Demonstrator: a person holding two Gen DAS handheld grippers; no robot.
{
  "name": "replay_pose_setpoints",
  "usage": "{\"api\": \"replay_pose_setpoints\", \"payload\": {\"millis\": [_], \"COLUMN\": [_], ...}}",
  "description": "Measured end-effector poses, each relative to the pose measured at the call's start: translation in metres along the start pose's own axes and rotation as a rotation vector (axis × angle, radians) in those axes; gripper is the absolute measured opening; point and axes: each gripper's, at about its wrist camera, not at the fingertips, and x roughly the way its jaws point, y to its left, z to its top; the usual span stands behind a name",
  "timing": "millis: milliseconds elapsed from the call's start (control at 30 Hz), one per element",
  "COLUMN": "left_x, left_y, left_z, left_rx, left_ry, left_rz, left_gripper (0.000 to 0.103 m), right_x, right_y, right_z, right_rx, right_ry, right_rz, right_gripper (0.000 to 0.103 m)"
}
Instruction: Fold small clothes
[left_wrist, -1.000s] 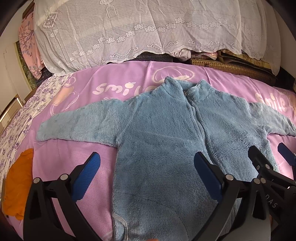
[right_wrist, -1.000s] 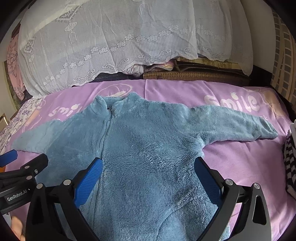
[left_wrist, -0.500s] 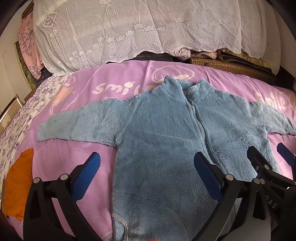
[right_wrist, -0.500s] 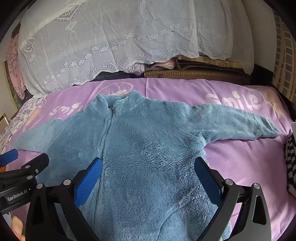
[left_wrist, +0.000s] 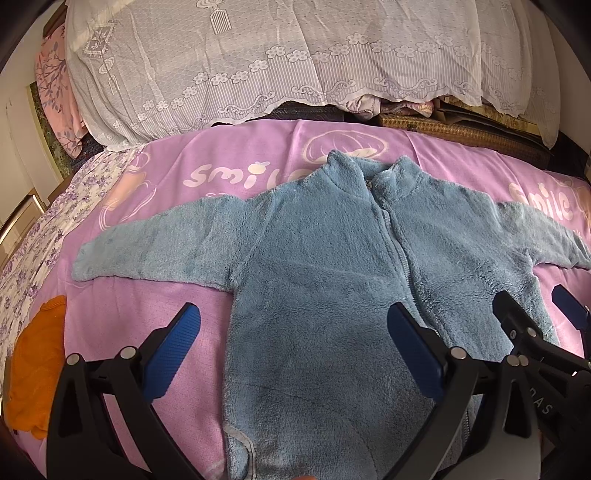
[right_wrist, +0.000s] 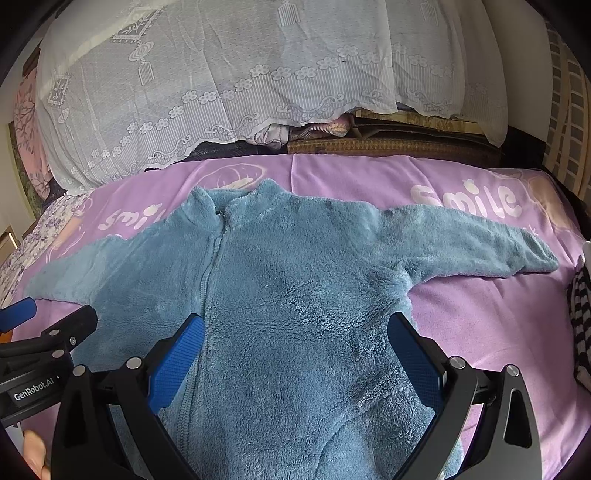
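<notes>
A small blue fleece jacket (left_wrist: 332, 266) with a front zip lies flat and face up on the purple sheet, both sleeves spread out sideways; it also shows in the right wrist view (right_wrist: 295, 295). My left gripper (left_wrist: 293, 354) is open and empty, held above the jacket's lower left body. My right gripper (right_wrist: 295, 358) is open and empty above the lower right body. The right gripper also shows in the left wrist view (left_wrist: 535, 317), and the left gripper in the right wrist view (right_wrist: 51, 317).
The purple "smile" sheet (left_wrist: 147, 295) covers the bed. An orange garment (left_wrist: 33, 369) lies at the left edge. A black-and-white striped cloth (right_wrist: 580, 314) lies at the right edge. A lace-covered pile (left_wrist: 277, 55) stands along the back.
Both grippers have shifted only slightly over the jacket. The jacket has not moved.
</notes>
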Motion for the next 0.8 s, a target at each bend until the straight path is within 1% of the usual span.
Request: {"api": "replay_pose_setpoints", "payload": {"millis": [800], "left_x": [0.0039], "left_y": [-0.0034], "left_z": [-0.0027], "left_rx": [0.004], "left_ry": [0.009], "left_rz": [-0.005], "left_gripper": [0.099], "right_x": [0.0055], "right_y": [0.0004], "right_z": [-0.0028], "right_rx": [-0.004], "right_ry": [0.008], "right_rz": [-0.011], "right_gripper": [0.100]}}
